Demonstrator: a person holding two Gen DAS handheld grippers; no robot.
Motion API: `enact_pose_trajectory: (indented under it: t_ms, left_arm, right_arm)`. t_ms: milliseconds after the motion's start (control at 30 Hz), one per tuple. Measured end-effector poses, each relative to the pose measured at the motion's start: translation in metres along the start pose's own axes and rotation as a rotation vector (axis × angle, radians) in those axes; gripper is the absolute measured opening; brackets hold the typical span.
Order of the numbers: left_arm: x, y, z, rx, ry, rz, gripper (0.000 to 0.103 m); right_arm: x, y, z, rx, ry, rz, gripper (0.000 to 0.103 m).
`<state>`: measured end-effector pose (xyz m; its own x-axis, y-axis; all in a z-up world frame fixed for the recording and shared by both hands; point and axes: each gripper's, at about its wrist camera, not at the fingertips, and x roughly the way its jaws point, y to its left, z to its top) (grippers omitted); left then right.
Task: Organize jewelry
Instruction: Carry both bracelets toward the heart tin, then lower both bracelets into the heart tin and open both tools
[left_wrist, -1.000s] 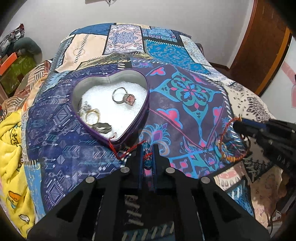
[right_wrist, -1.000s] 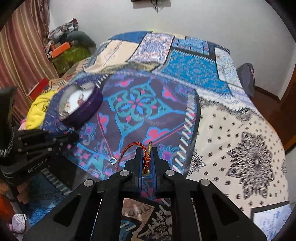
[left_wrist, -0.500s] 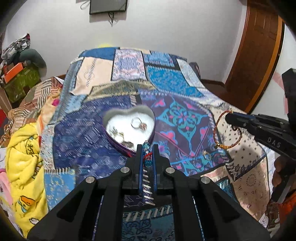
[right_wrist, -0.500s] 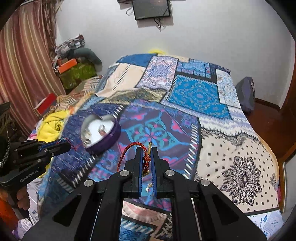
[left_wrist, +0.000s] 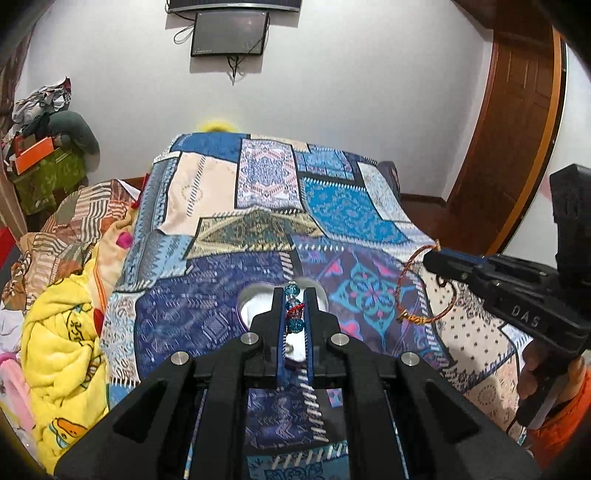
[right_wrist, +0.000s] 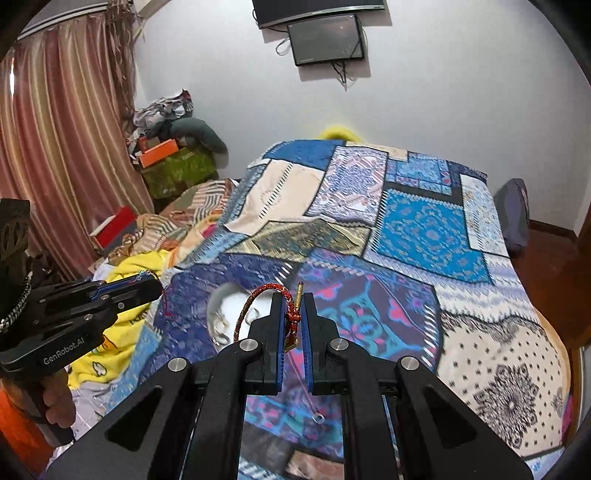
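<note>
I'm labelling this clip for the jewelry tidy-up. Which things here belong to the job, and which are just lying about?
Job:
- beaded bracelet, in left gripper
- red cord bracelet, in right gripper
- heart-shaped tin

Lying about:
- yellow blanket
- orange box
- wall screen

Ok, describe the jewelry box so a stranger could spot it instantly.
Start at the patchwork bedspread that covers the bed. On its dark blue patch lies the heart-shaped tin, white inside, with rings in it. It is the only container on the bed; the other jewelry is held in the grippers.
</note>
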<state>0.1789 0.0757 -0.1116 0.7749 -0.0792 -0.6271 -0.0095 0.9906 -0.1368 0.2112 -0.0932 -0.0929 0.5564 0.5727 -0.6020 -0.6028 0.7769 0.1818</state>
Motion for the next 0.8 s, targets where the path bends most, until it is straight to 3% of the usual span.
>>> enact_pose_trajectory:
  t_ms: [367,800]
  left_arm:
    - [0.014,0.015,0.022,-0.011,-0.014,-0.034,0.007]
    - [0.056,0.025,0.017,-0.009,0.046,-0.063,0.007]
  right_arm:
    - [0.04,0.013,0.009,-0.011,0.034,0.056,0.007]
    - [0.09,0.025,-0.003,-0.043,0.147,0.087,0.007]
